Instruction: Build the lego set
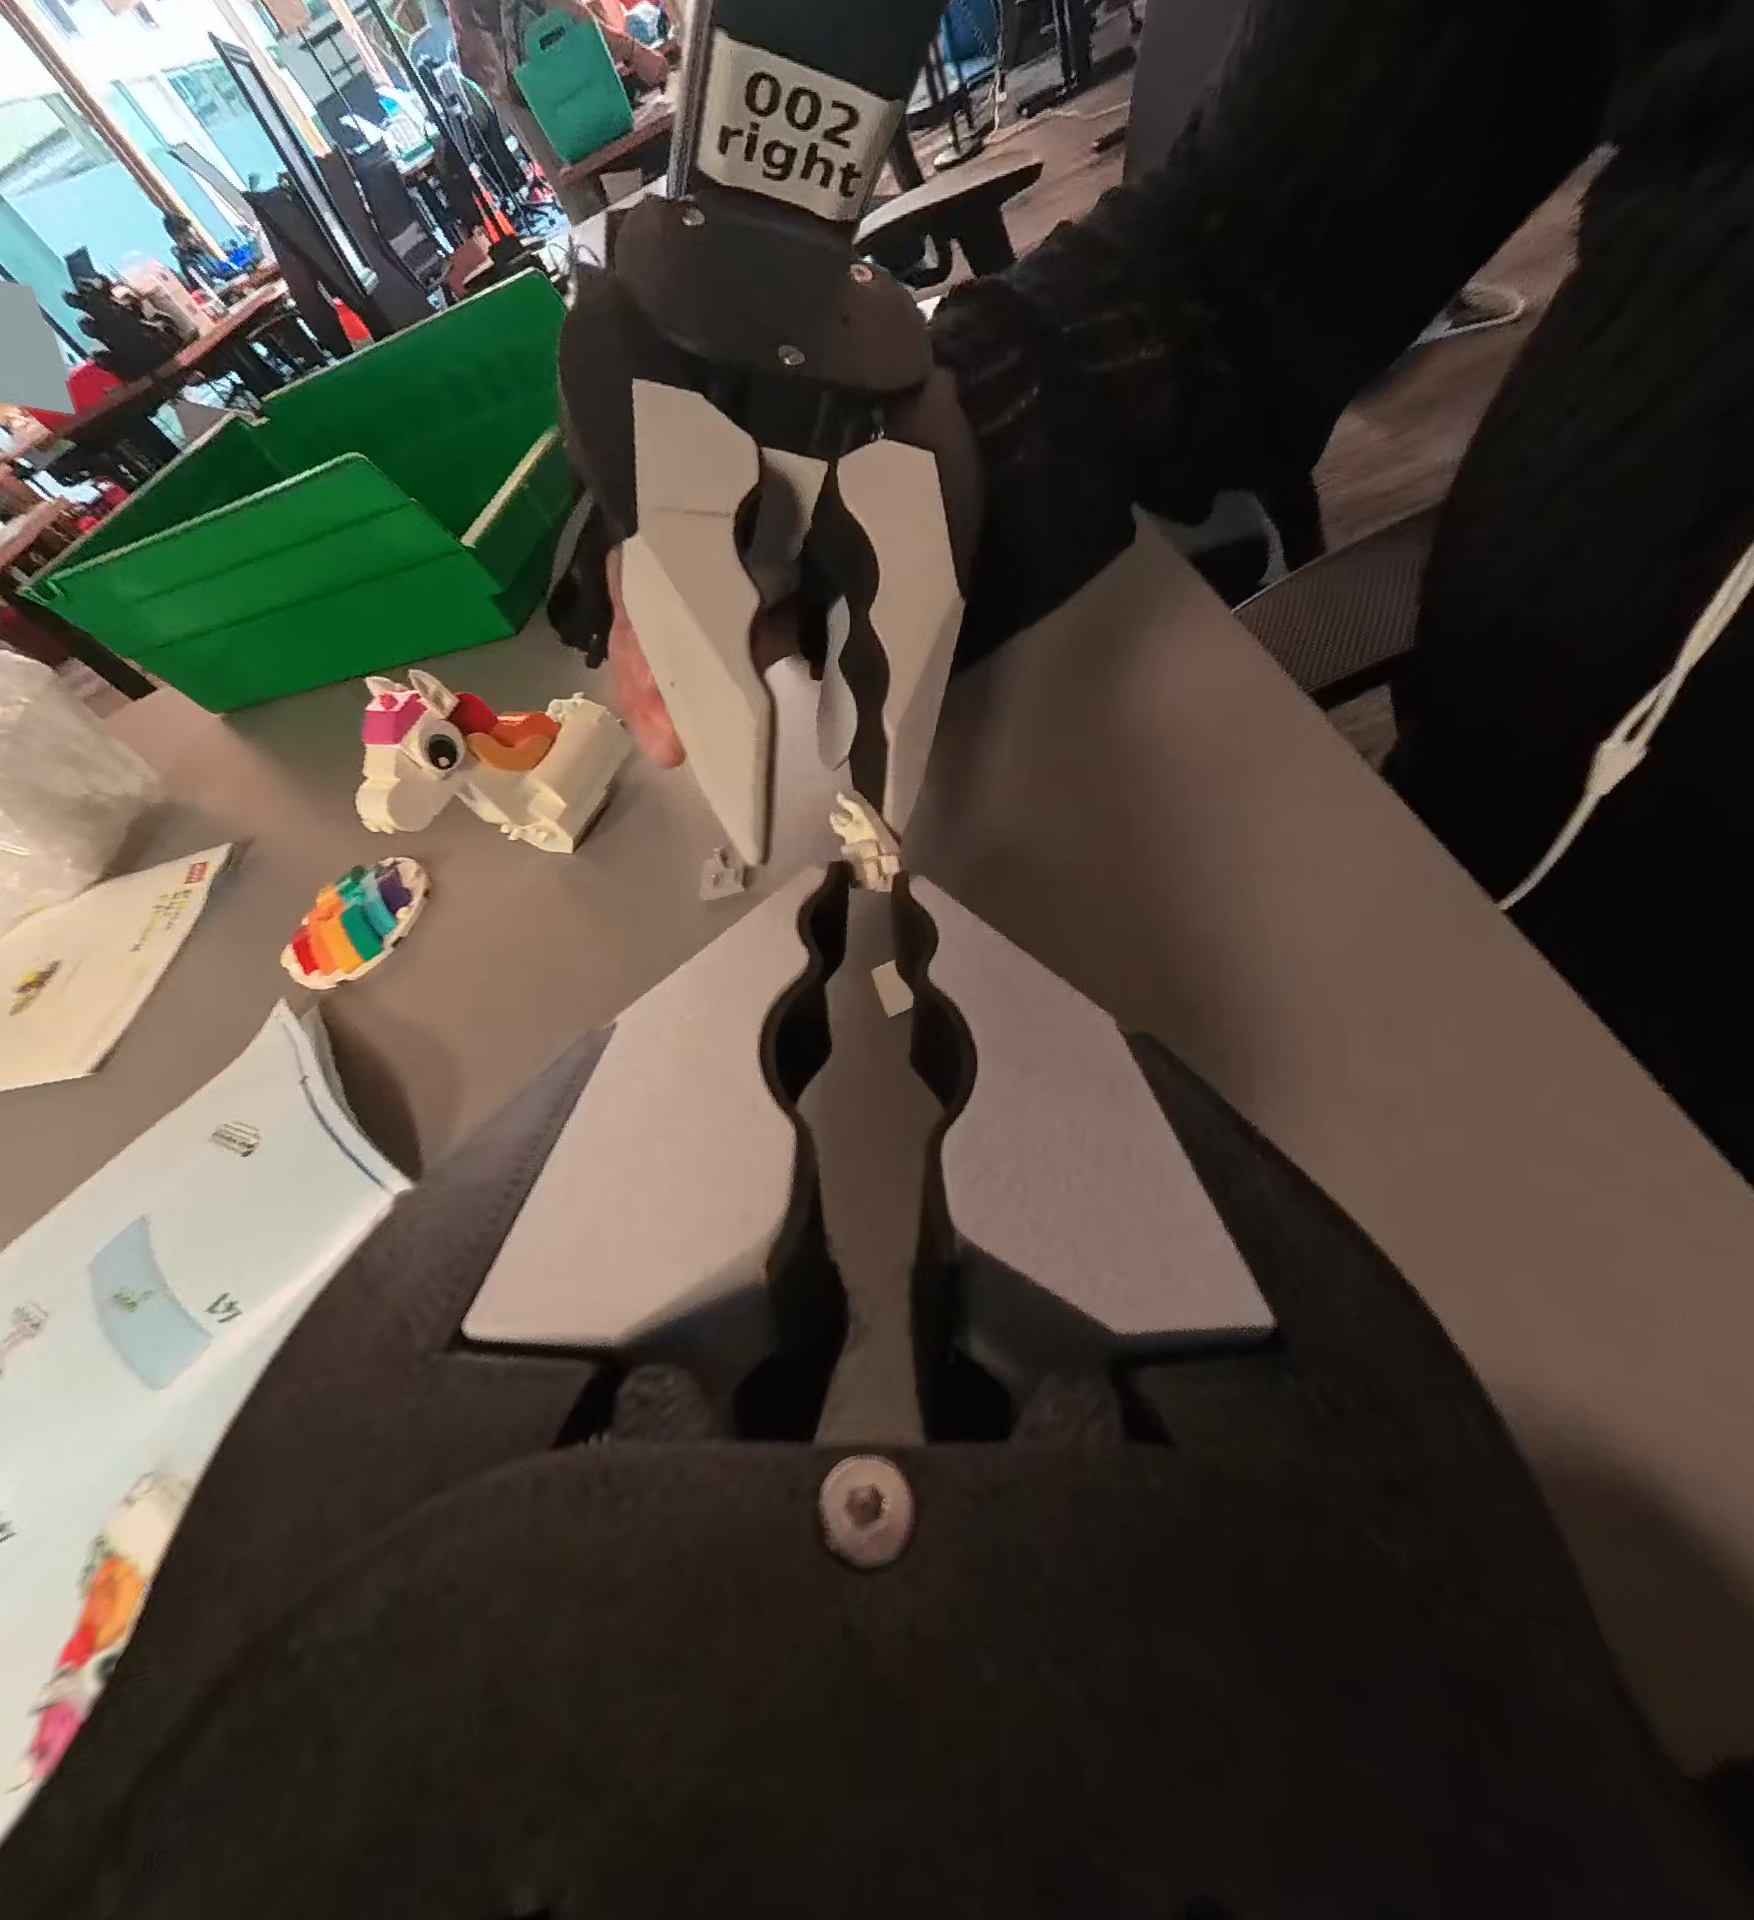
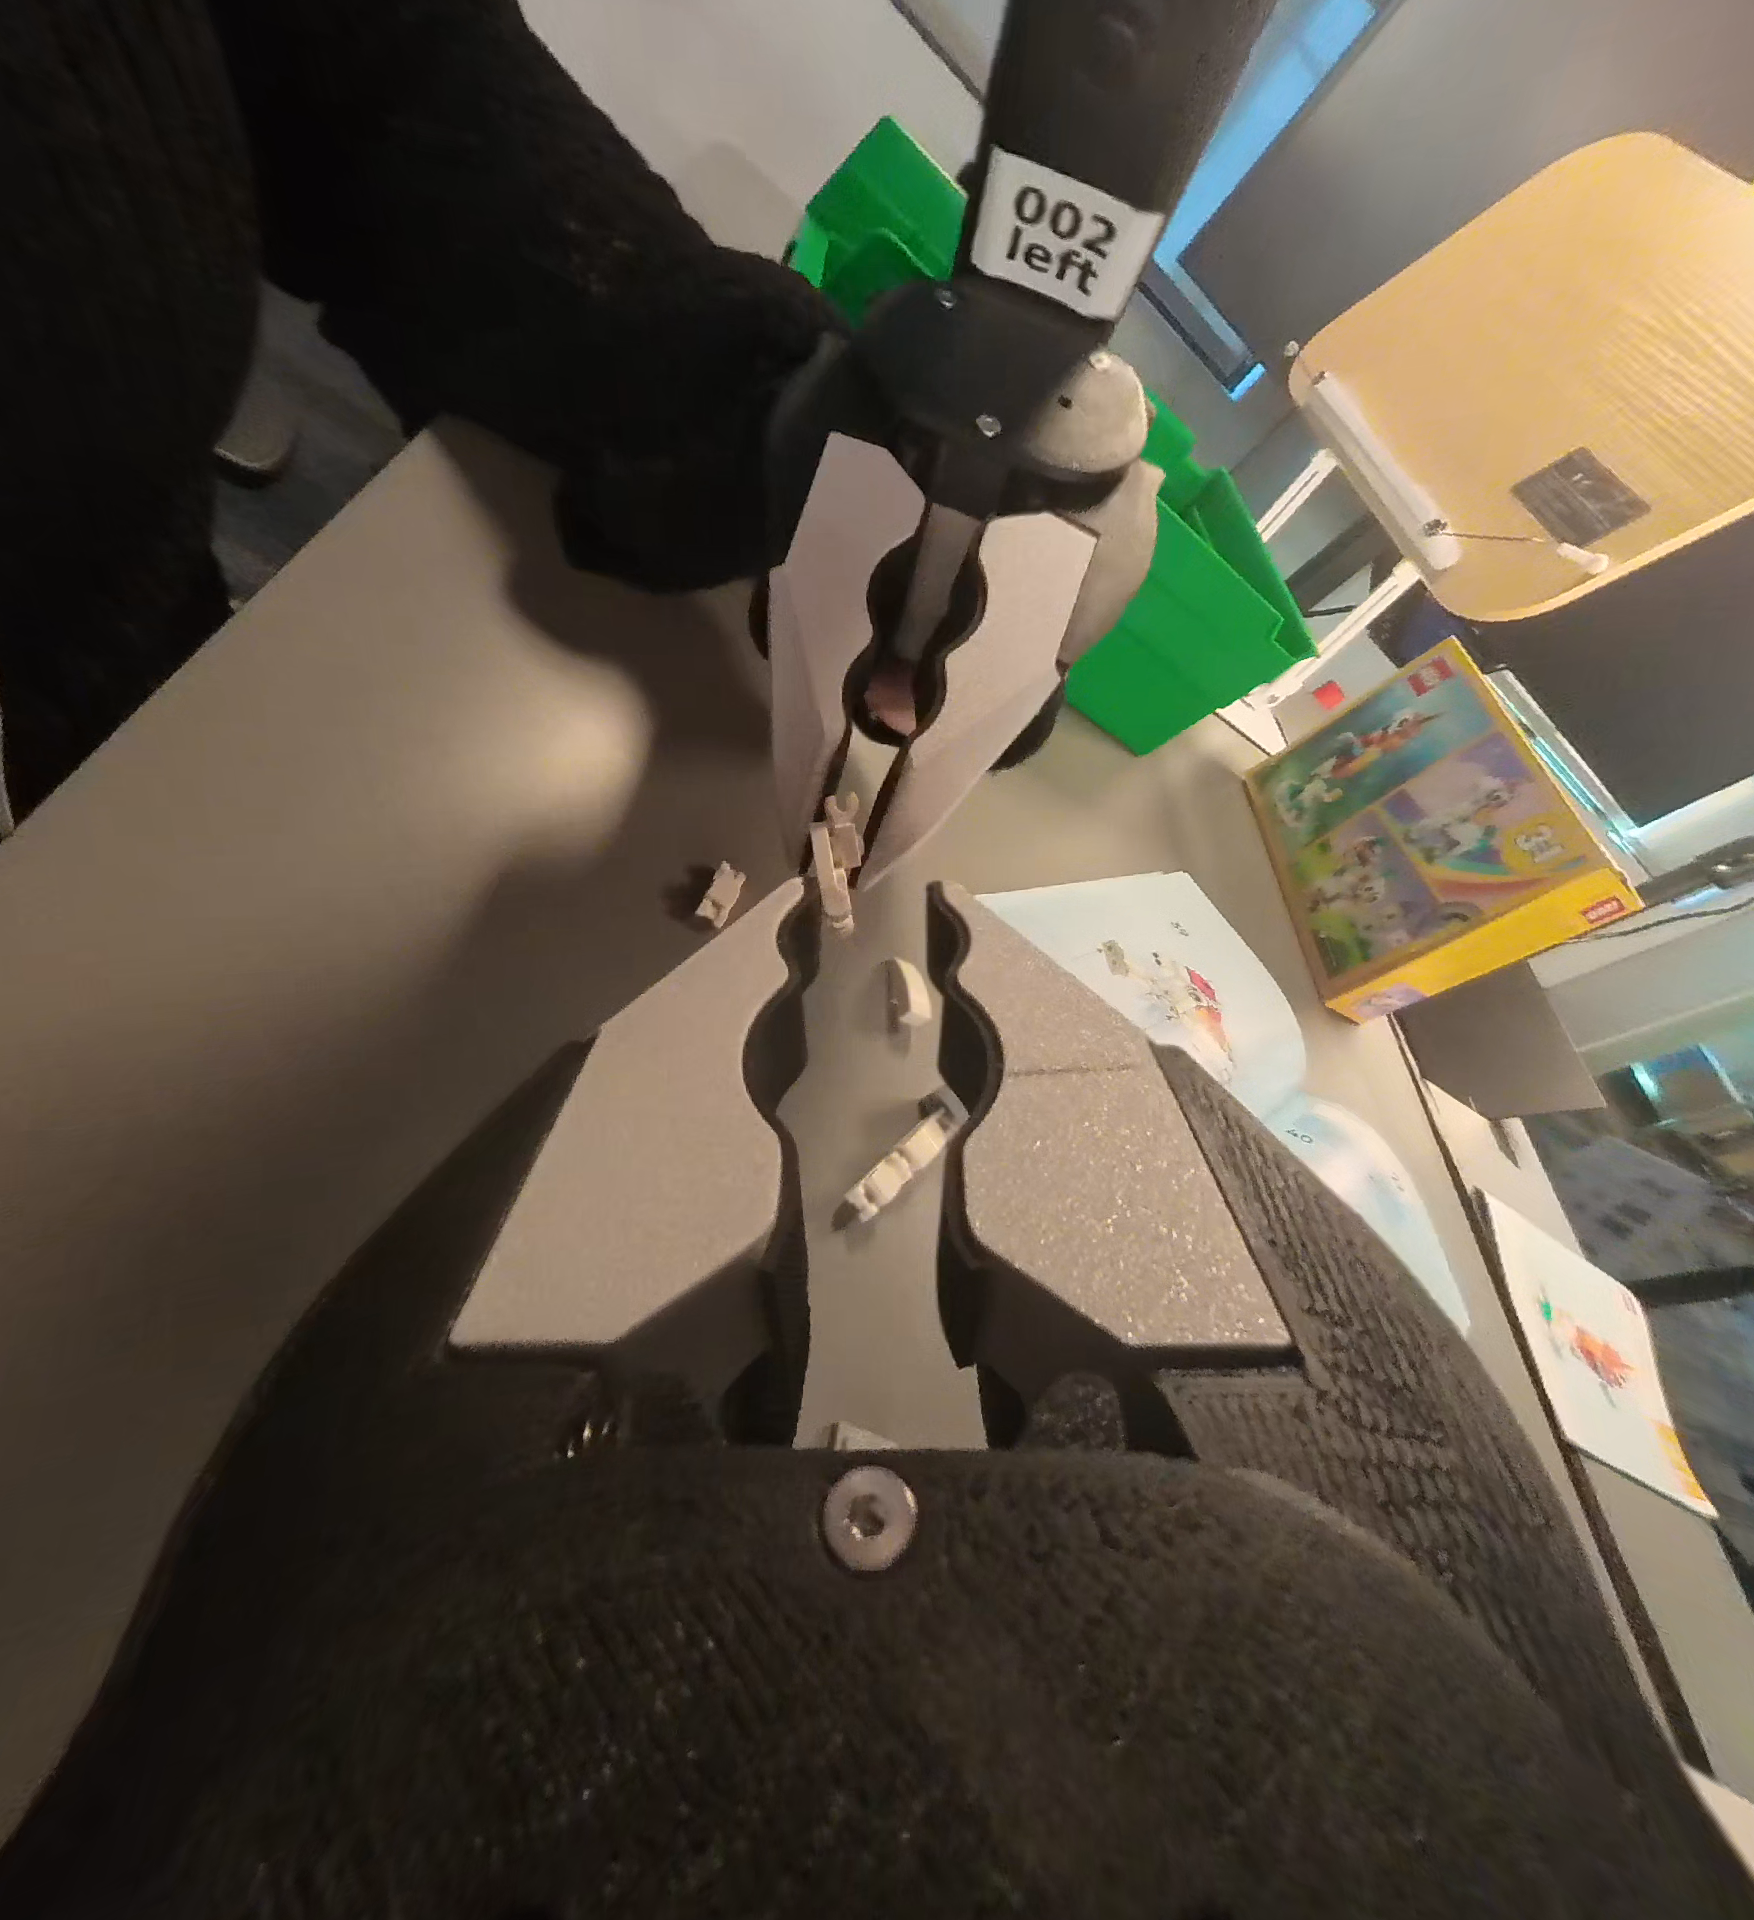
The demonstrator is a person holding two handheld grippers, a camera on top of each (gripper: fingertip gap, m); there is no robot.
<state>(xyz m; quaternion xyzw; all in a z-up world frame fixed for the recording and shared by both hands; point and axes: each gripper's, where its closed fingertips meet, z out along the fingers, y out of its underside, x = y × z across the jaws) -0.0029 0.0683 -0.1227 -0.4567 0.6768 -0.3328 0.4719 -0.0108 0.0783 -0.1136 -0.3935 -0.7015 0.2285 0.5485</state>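
white knobbly lego piece (image 1: 865,840) in left tongs (image 1: 868,883); right tongs (image 2: 868,894) apart.

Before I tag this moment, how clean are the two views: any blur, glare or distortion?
Left wrist view: fisheye bends the table edge; the instruction booklet is smeared near the lens, while the unicorn model stays fairly sharp. Right wrist view: tilted horizon, a soft dark shadow on the table, the small white piece at the jaws slightly soft; no strong glare.
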